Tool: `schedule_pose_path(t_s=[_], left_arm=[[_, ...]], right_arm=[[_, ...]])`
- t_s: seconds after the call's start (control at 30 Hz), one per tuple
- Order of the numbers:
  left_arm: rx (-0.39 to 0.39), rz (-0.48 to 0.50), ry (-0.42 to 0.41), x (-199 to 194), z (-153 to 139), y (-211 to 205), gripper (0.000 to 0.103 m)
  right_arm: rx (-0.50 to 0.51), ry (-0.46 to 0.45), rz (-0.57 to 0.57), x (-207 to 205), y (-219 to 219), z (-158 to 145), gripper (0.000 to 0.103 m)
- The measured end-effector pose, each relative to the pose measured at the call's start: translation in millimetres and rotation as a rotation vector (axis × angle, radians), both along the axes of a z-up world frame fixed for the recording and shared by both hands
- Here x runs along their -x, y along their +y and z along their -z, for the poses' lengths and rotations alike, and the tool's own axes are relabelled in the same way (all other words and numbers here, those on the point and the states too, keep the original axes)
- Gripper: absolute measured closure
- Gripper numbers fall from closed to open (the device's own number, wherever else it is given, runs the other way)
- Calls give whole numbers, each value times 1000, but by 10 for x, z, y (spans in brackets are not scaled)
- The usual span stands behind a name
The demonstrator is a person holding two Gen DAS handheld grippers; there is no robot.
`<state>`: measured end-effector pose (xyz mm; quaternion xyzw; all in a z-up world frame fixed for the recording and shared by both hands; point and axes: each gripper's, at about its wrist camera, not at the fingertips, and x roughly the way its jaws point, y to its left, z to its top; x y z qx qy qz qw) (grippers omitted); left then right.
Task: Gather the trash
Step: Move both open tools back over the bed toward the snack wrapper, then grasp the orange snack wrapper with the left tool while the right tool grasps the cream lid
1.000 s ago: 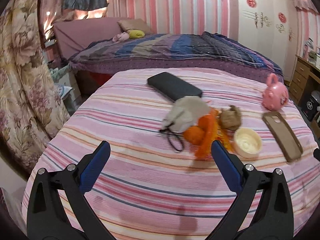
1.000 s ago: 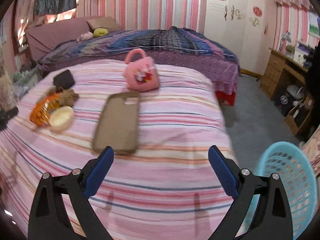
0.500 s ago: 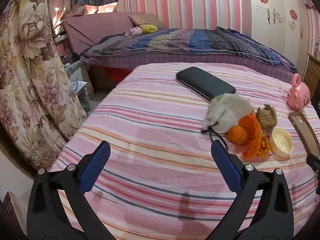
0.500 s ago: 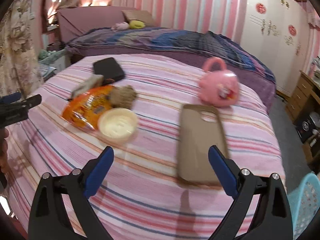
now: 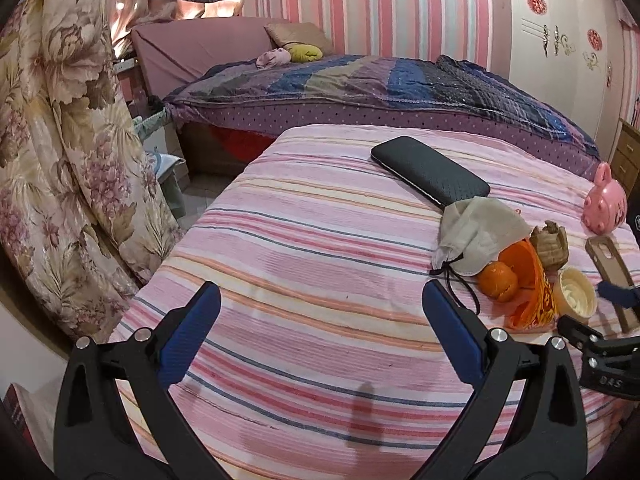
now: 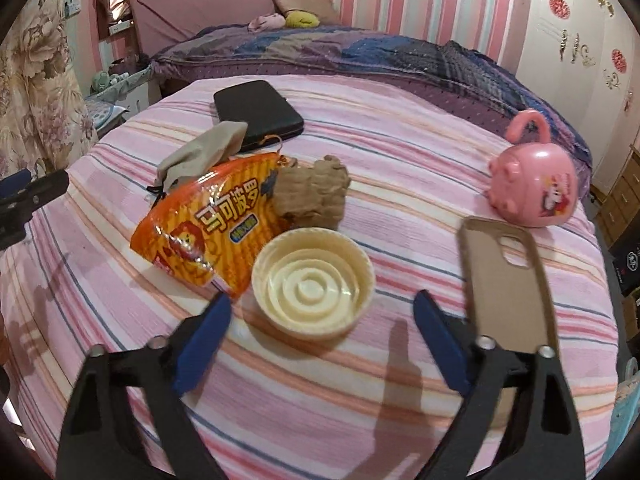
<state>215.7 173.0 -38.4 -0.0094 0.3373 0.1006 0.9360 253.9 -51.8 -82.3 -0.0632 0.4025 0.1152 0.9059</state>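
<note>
A cream plastic lid (image 6: 314,282) lies on the striped bedspread just ahead of my open, empty right gripper (image 6: 320,312). Behind it lie an orange snack bag (image 6: 204,228), crumpled brown paper (image 6: 314,196) and a used grey face mask (image 6: 204,152). In the left wrist view the same pile sits at the right: mask (image 5: 476,232), an orange fruit (image 5: 496,280), snack bag (image 5: 532,292), paper (image 5: 550,244), lid (image 5: 574,298). My left gripper (image 5: 320,312) is open and empty over bare bedspread, left of the pile.
A black case (image 6: 258,114) lies behind the pile. A brown phone case (image 6: 506,284) and a pink piggy toy (image 6: 534,190) lie to the right. A floral curtain (image 5: 60,140) hangs at the left. A second bed (image 5: 360,84) stands behind.
My right gripper has swung left and closed in on the lid and snack bag. My left gripper has drifted left, so the pile sits farther right in its view.
</note>
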Motion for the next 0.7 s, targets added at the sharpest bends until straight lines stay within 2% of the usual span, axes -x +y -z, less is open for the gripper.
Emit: schedule_pose_path(t_s=[0.03,0.1,0.37,0.5,0.6,0.7], left_arm=[[3,0,1,-3,2,-4,6],[2,6,4,-8,4,-24,6],[36,44,9,-30,20,-177,6],[44,83,9,-28,39,-351,6],[75,125,14,-29,60,-513,6],[76,145,19,-38,102,-676,6]], right_arm=[[-11,10,-8,-25,3,11,37],[-35,12,-24,-39,-4,21,42],[17,-84,-11,243,-171,-130,43],[37,-108,41,435,-478,-209,43],[20,-110,91,505,-753,-217,42],[6,-110,133,502,-956,-210,43]])
